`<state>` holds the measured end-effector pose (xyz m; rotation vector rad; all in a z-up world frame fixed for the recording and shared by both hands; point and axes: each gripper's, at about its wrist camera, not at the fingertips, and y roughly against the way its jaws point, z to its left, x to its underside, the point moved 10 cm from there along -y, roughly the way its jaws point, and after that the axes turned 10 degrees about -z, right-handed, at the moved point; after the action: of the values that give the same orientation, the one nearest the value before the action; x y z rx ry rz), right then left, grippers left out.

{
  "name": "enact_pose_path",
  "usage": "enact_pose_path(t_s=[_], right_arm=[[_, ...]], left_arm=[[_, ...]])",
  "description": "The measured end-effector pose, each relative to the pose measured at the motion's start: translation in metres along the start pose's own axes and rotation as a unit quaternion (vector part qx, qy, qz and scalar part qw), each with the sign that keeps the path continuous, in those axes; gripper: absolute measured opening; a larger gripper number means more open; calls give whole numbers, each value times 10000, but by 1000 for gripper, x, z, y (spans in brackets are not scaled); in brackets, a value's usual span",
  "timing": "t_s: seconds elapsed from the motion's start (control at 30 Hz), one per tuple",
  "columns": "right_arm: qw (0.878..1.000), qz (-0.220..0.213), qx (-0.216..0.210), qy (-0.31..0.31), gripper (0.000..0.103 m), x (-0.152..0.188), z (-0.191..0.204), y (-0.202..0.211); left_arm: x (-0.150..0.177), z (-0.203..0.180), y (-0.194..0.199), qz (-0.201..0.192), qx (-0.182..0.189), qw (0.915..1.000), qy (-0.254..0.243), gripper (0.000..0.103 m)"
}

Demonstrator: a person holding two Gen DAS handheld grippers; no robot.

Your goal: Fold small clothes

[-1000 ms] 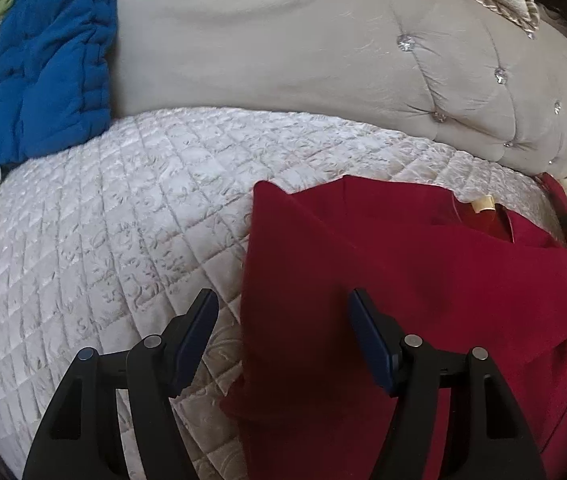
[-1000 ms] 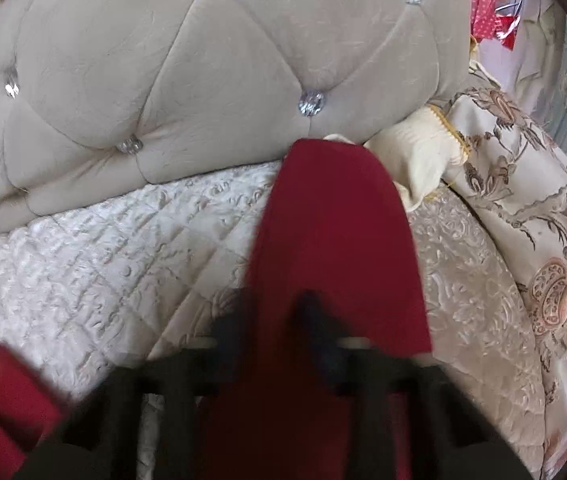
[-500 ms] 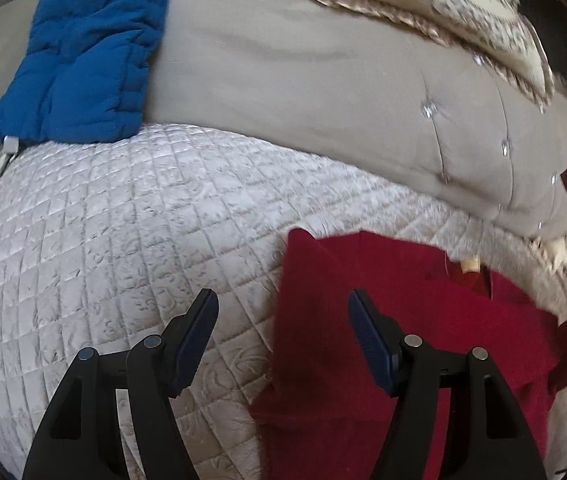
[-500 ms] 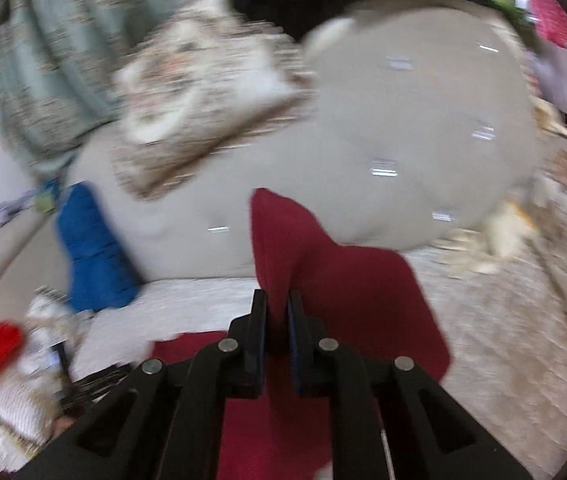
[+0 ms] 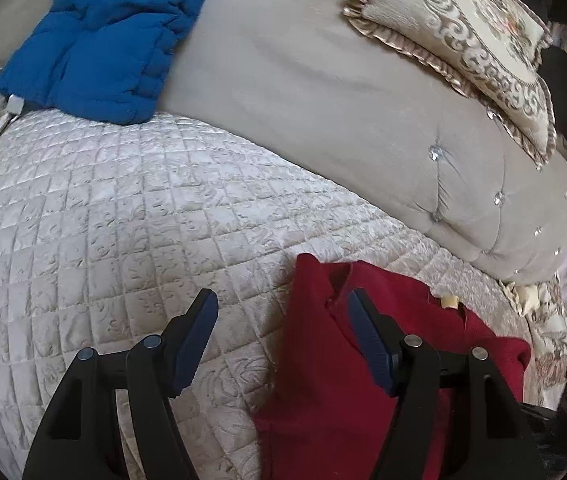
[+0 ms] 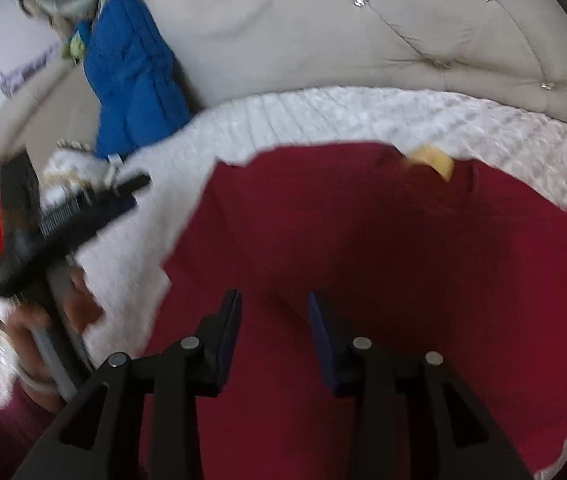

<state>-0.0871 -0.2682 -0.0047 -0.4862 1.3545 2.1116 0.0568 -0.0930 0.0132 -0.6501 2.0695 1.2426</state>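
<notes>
Red garment [image 5: 363, 380] flat on quilted bed [image 5: 123, 220], near tufted headboard [image 5: 323, 92]. Left gripper [image 5: 281, 340] jaws wide apart, empty, over garment's edge. Right gripper [image 6: 273, 336] jaws opening above garment, nothing between. Risk: released fold springs open; pads snag cloth, drag it askew.

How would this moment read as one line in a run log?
step: folding red garment | left gripper: open, empty | right gripper: opening above garment | surface: quilted bedspread

Matt dark-red knit cloth garment [image 5: 363, 380] lower right; sheeny quilted cream embossed bedcover [image 5: 103, 220]; smooth beige tufted upholstered headboard [image 5: 323, 92]; puffy blue quilted fabric jacket [image 5: 99, 36] upper left.
</notes>
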Motion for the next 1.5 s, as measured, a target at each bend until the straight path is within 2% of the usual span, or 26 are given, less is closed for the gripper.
enact_pose_path(t_s=[0.1, 0.17, 0.23, 0.37, 0.5, 0.53, 0.57, 0.6, 0.63, 0.7, 0.83, 0.9, 0.93, 0.97, 1.03, 1.07, 1.13, 1.2, 1.27, 1.33, 1.4, 1.43, 1.5], right_arm=[[9990, -344, 252, 94, 55, -5, -8, 30], [9960, -632, 504, 370, 58, -13, -5, 44], [9944, -763, 437, 587, 58, -23, 12, 45], [9942, -700, 206, 789, 58, -32, 46, -2], [9852, -439, 603, 1542, 57, -29, 67, -64], [9817, -341, 767, 1711, 56, -28, 66, -79], [9773, -233, 1051, 1824, 47, -28, 58, -93], [9769, -182, 1188, 1769, 29, -29, 51, -97], [9815, -191, 1131, 1531, 25, -32, 46, -96], [9929, -297, 730, 895, 8, -38, 44, -81], [9953, -549, 33, 795, 8, -36, 71, -47], [9950, -529, -87, 848, 9, -26, 83, -45], [9951, -384, -79, 912, 10, -15, 87, -52], [9949, -203, -7, 989, 16, -6, 87, -61], [9944, 268, 218, 1001, 25, 14, 78, -68], [9956, 343, 157, 852, 28, 18, 74, -61], [9980, 93, 94, 625, 39, 13, 61, -30], [9972, -296, 417, 537, 58, 5, 34, 12], [9938, -609, 860, 361, 65, 0, -6, 55], [9868, -652, 1480, -40, 68, 1, -59, 84], [9781, -631, 1908, -536, 68, 6, -106, 101], [9737, -653, 1998, -879, 68, 9, -128, 107], [9675, -753, 1752, -1658, 68, 12, -164, 108]], left_arm=[[4, -4, -2, 16, -64, 9999, -113, 47], [6, -5, -4, 38, -150, 9998, -108, 47], [8, -2, -5, 70, -226, 9997, -75, 47], [5, 13, -4, 61, -389, 9992, 48, 47], [2, 24, -6, 111, -418, 9988, 233, 47], [1, 26, -6, 112, -416, 9988, 244, 47], [0, 26, -6, 100, -408, 9989, 227, 47], [-1, 27, -5, 88, -412, 9989, 208, 47], [-3, 27, -4, 74, -419, 9989, 203, 47], [-6, 27, -2, 41, -362, 9991, 225, 47], [-10, 26, 1, -39, -307, 9991, 295, 47], [-8, 23, 0, -35, -316, 9992, 235, 47], [-6, 22, -1, -23, -324, 9993, 207, 47], [-5, 21, -2, -2, -318, 9993, 189, 47], [0, 17, -3, 58, -274, 9995, 175, 47], [2, 15, -4, 89, -238, 9995, 159, 47], [6, 7, -4, 159, -139, 9998, 22, 47], [9, 1, -3, 163, -110, 9997, -115, 47], [14, -8, -4, 211, -59, 9994, -278, 47], [20, -14, -6, 283, -48, 9987, -421, 47], [28, -20, -10, 373, -59, 9977, -570, 47], [31, -22, -11, 414, -68, 9971, -630, 47], [40, -25, -16, 510, -108, 9957, -771, 47]])
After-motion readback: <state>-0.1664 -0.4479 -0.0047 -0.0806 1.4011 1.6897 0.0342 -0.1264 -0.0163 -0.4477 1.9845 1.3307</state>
